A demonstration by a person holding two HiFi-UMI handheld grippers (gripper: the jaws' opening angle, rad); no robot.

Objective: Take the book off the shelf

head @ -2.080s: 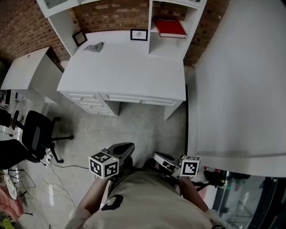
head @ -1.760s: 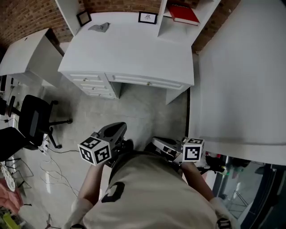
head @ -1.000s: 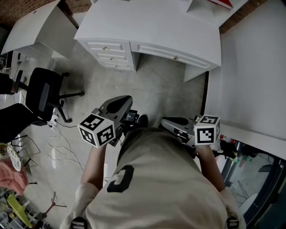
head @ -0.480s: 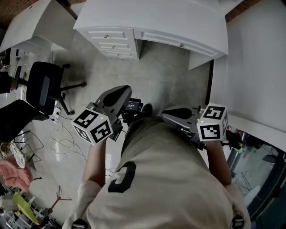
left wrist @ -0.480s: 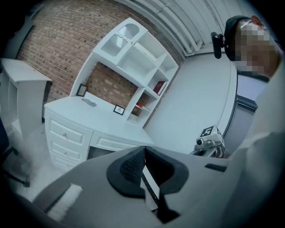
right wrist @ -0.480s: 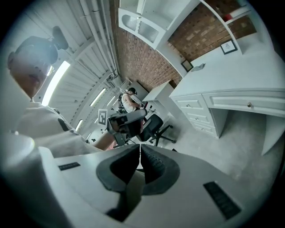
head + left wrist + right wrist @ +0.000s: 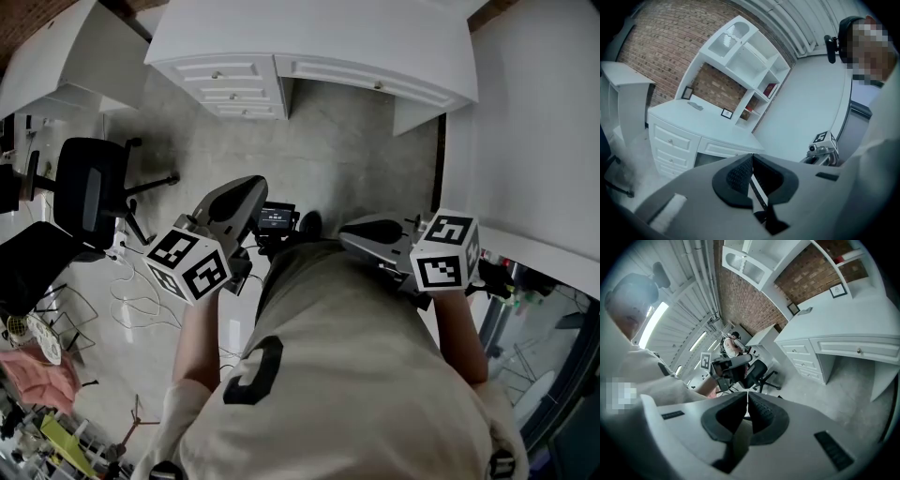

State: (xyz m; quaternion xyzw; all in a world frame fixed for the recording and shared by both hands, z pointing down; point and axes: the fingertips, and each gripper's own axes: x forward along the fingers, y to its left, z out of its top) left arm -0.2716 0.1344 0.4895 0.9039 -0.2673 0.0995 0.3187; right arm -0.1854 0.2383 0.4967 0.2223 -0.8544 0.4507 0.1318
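1. Head view is looking steeply down over the person's shirt [image 7: 347, 375]. The left gripper [image 7: 246, 194] and the right gripper [image 7: 354, 234] are being carried close in front of the body, over the floor [image 7: 347, 141]. The white worktop [image 7: 309, 42] is lying well ahead of both. As a judgement, this is a carrying posture for the approach and not yet a reach.
2. Left gripper view is showing that gripper clenched, its jaws pressing together with nothing between them. It is aiming roughly toward the worktop and the shelf unit [image 7: 740, 58] standing on it.
3. Right gripper view is showing the right gripper likewise clenched and empty. It is facing partly across the left gripper, toward an office chair [image 7: 757, 373], with the worktop lying off to its right. Judged from that aim, this gripper is not lining up on the shelf.
4. The book [image 7: 769, 89] is sitting far ahead of the left gripper, above and slightly right of its jaw tips. It is resting in a right-hand compartment of the shelf unit, above the worktop. It is appearing only as a small red patch, so its exact pose cannot be told. The head view is not including it.
5. As a judgement, the task is only beginning. The next move is calling for closing the distance, raising one gripper to shelf height and parting its jaws before the book's edge.
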